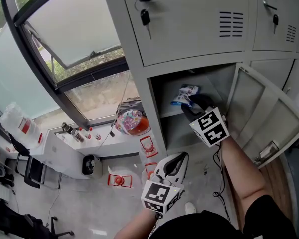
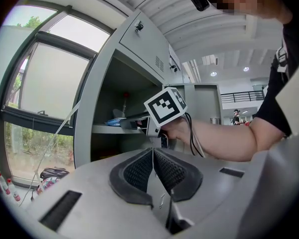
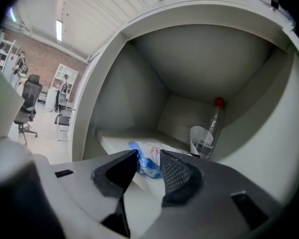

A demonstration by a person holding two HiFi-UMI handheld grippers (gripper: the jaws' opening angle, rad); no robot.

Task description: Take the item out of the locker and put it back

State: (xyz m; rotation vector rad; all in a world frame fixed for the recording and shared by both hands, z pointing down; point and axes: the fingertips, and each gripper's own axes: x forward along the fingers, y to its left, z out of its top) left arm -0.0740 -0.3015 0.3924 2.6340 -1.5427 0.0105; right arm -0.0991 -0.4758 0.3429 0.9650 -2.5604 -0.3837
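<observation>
A blue and white packet (image 1: 185,94) lies at the front of the shelf in the open grey locker (image 1: 162,91). My right gripper (image 1: 192,106) reaches into the compartment just in front of it. In the right gripper view its jaws (image 3: 149,153) stand apart, with the packet (image 3: 150,166) showing in the gap past their tips; the pads do not visibly press it. My left gripper (image 1: 179,158) hangs lower, outside the locker, shut with nothing in it (image 2: 152,151). From the left gripper view the packet (image 2: 112,121) sits on the shelf beyond the right gripper's marker cube (image 2: 164,105).
A clear bottle with a red cap (image 3: 212,128) and a white paper cone (image 3: 198,141) stand at the back of the shelf. The locker door (image 1: 261,113) swings open to the right. Keys (image 1: 145,18) hang from the door above. A bag (image 1: 132,121) and red items (image 1: 119,179) lie below left.
</observation>
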